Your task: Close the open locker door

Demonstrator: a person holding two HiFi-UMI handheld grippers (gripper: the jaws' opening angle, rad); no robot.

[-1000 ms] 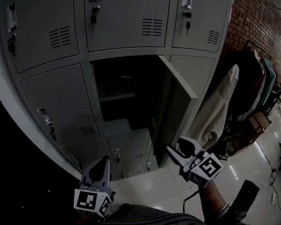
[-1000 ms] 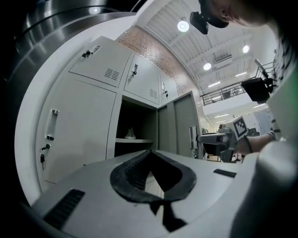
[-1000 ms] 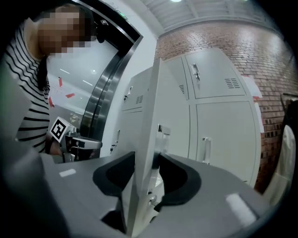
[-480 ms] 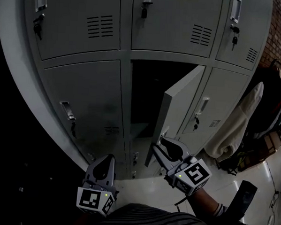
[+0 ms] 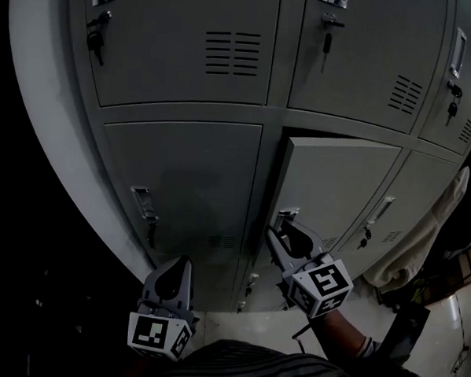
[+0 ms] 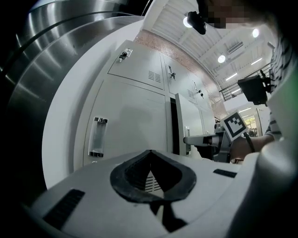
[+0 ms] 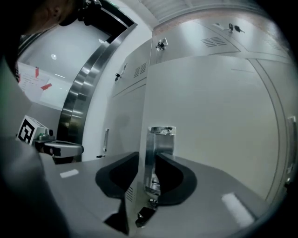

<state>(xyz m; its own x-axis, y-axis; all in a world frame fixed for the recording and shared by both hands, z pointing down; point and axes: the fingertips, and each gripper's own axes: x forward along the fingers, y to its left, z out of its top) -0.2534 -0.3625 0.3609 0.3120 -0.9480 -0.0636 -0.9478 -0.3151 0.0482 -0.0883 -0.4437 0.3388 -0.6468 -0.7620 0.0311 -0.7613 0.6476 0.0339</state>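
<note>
- Low on the locker bank (image 5: 57, 135), head view: the locker door (image 5: 338, 181) stands almost shut, with a narrow dark gap along its left edge.
- Same view: the right hand-held gripper (image 5: 284, 226) is at the door handle (image 5: 288, 213) on that left edge. The left hand-held gripper (image 5: 176, 266) hangs lower left, well apart from the door, below the neighbouring closed door (image 5: 181, 181).
- Left gripper view: its jaws are together at the tips, with nothing between them. Ahead is the neighbouring closed door with its own handle (image 6: 98, 137). To the right are the dark gap and the right hand-held gripper at the door's edge.
- Right gripper view: the jaws are clamped on the metal door handle, one pad on each side. The door's grey face spreads to the right. The left hand-held gripper shows at far left, apart.
</note>
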